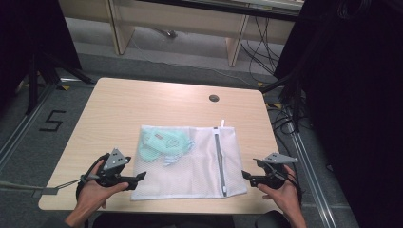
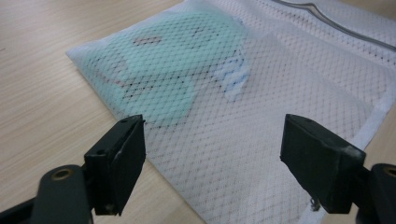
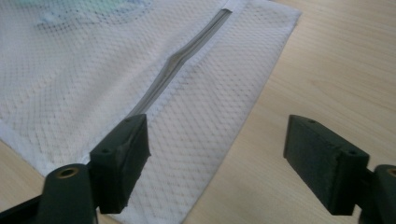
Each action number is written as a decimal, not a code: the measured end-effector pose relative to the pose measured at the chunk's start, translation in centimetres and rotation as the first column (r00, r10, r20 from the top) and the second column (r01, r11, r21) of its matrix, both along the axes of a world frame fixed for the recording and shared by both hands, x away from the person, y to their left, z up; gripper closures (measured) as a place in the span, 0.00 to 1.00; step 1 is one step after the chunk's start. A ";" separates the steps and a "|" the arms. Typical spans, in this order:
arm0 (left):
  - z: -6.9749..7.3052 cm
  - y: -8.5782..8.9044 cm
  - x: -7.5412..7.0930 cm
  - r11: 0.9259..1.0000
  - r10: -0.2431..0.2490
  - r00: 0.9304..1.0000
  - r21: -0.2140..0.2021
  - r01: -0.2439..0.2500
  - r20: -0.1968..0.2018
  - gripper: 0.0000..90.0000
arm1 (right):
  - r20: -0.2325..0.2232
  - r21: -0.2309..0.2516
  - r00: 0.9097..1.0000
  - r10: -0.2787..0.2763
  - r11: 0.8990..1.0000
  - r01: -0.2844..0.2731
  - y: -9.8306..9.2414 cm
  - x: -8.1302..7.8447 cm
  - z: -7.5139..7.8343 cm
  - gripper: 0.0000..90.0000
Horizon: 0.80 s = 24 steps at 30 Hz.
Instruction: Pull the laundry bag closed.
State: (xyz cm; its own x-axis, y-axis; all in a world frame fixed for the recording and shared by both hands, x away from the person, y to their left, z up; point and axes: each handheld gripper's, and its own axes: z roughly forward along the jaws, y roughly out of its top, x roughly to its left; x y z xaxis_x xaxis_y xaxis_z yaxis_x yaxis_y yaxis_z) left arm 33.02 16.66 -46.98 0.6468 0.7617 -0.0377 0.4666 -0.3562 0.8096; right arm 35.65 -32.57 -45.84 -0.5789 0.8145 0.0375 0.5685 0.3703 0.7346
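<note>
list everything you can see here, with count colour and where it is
table: 1, light wood, centre of the high view
mesh bag: 1, white, flat on the near half of the table
zip: 1, grey, along the bag's right side
garment: 1, pale green, inside the bag at its far left
hole cover: 1, dark, far side of the tabletop
number 5: 1, black, on the floor left of the table
left gripper: 1, black, open, at the bag's near left corner
right gripper: 1, black, open, at the bag's near right edge
hands: 2, holding the grippers
</note>
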 end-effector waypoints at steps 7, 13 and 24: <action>0.0 -0.1 0.1 1.000 -0.007 1.000 0.013 0.007 0.002 0.24 | 0.020 -0.021 0.998 0.058 0.998 -0.058 0.2 0.1 -0.1 0.32; -0.3 -1.1 0.4 1.000 0.001 1.000 -0.020 -0.001 -0.011 0.22 | 0.009 -0.020 0.996 0.087 0.996 -0.087 0.5 0.0 -0.2 0.36; -0.4 -3.4 0.3 0.997 -0.083 0.996 -0.003 0.083 -0.023 0.21 | 0.008 -0.035 0.993 0.122 0.992 -0.121 0.8 -0.3 -0.1 0.39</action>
State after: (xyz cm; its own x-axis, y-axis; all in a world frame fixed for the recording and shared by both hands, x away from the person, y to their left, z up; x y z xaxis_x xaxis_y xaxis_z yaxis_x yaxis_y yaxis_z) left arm 33.35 13.24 -47.39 0.7068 0.7053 -0.0546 0.4538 -0.3928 0.7999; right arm 35.39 -31.76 -45.98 -0.6738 0.7389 0.0038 0.5102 0.4616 0.7257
